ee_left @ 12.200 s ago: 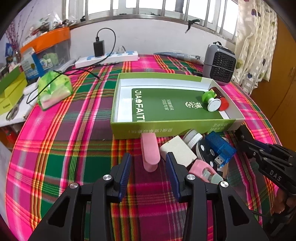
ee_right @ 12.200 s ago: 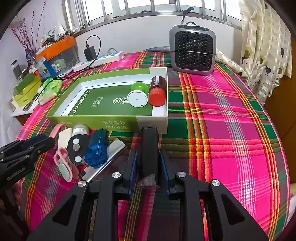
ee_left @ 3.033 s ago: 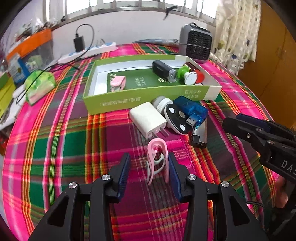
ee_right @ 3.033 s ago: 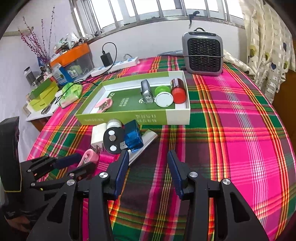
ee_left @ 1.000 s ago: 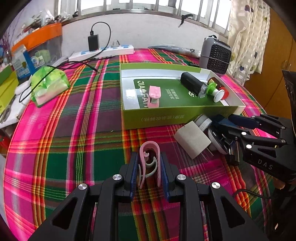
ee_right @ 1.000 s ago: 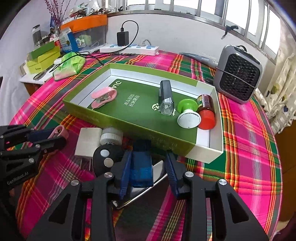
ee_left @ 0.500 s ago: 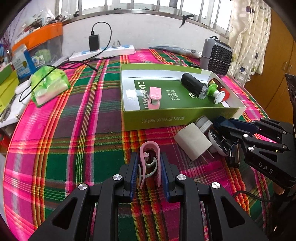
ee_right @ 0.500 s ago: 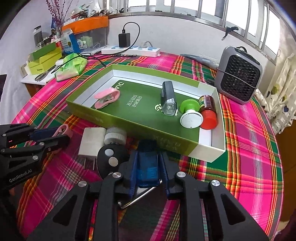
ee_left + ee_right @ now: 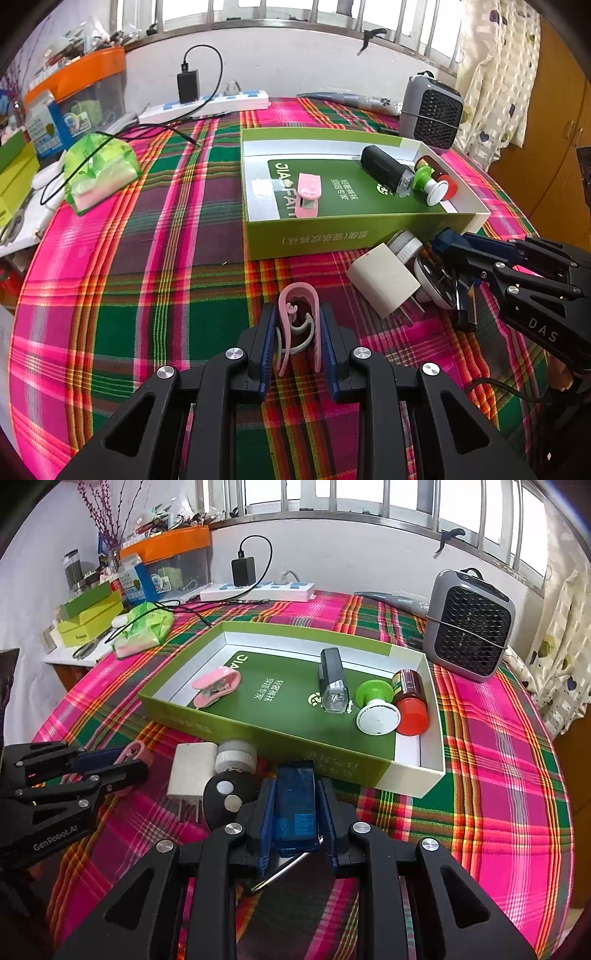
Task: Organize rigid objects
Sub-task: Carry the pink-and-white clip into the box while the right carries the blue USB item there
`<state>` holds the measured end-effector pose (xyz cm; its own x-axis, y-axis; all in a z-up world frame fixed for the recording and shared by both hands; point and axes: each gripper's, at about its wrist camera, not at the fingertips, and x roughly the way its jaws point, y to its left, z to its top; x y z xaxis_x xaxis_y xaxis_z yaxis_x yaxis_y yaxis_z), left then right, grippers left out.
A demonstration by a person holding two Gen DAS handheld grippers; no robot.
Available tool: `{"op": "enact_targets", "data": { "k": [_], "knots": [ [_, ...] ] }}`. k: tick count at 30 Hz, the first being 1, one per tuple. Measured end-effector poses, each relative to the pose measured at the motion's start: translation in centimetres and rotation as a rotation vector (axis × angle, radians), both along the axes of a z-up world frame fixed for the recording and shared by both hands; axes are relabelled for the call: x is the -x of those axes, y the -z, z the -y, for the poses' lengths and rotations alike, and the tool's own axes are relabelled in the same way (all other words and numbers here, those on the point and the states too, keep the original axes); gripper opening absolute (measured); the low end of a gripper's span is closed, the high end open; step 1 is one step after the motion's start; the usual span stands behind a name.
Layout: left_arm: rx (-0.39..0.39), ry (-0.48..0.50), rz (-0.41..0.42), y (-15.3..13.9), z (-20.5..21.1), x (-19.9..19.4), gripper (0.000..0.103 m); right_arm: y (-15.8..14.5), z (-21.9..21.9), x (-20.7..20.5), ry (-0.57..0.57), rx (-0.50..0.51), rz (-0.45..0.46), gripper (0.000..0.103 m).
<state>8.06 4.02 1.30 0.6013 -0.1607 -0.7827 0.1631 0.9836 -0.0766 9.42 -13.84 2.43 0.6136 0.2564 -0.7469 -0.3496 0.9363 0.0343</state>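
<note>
Left gripper [image 9: 297, 332]: fingers clenched on a pink clip [image 9: 298, 317], held upright between the blue pads, above the plaid tablecloth [image 9: 147, 258].

Right gripper [image 9: 297, 812]: fingers clenched on a translucent blue box [image 9: 295, 805], pads pressing both long sides, just in front of the tray's near wall.

Green tray [image 9: 258, 734]: open cardboard box at 12 o'clock from the right gripper, holding:
- second pink clip [image 9: 216, 685], lying flat toward the tray's 9 o'clock end;
- black flashlight [image 9: 332, 685], near the middle;
- green-and-white spool [image 9: 376, 707], just beside the flashlight at its 3 o'clock;
- red-capped jar [image 9: 410, 701], on its side, touching the spool, against the 3 o'clock wall.

Loose items outside the tray, at 10 to 11 o'clock from the right gripper:
- white plug adapter [image 9: 192, 771], prongs toward the camera;
- white round cap [image 9: 236, 757], touching the adapter;
- black oval disc [image 9: 227, 797] with two white buttons, just beside the blue box;
- silver flat item [image 9: 284, 871], partly hidden under the blue box.

Background: grey fan heater [image 9: 469, 627] at 1 o'clock; power strip [image 9: 258, 590] at 12 o'clock.
</note>
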Motion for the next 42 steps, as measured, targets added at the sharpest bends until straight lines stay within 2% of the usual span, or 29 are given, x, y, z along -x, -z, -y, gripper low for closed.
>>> {"op": "enact_targets", "data": {
  "k": [18, 29, 42],
  "knots": [
    [-0.004, 0.015, 0.099, -3.6, 1.0, 0.2, 0.022, -2.2, 1.1, 0.5, 0.018, -0.079, 0.042, 0.024],
    [-0.003, 0.014, 0.123, -4.9, 1.0, -2.4, 0.022, -3.9, 1.4, -0.9, 0.032, -0.109, 0.075, 0.024],
    [0.009, -0.002, 0.127, -5.7, 0.6, -6.5, 0.022, -4.4, 1.2, -4.4, 0.025, -0.143, 0.055, 0.024]
  ]
}}
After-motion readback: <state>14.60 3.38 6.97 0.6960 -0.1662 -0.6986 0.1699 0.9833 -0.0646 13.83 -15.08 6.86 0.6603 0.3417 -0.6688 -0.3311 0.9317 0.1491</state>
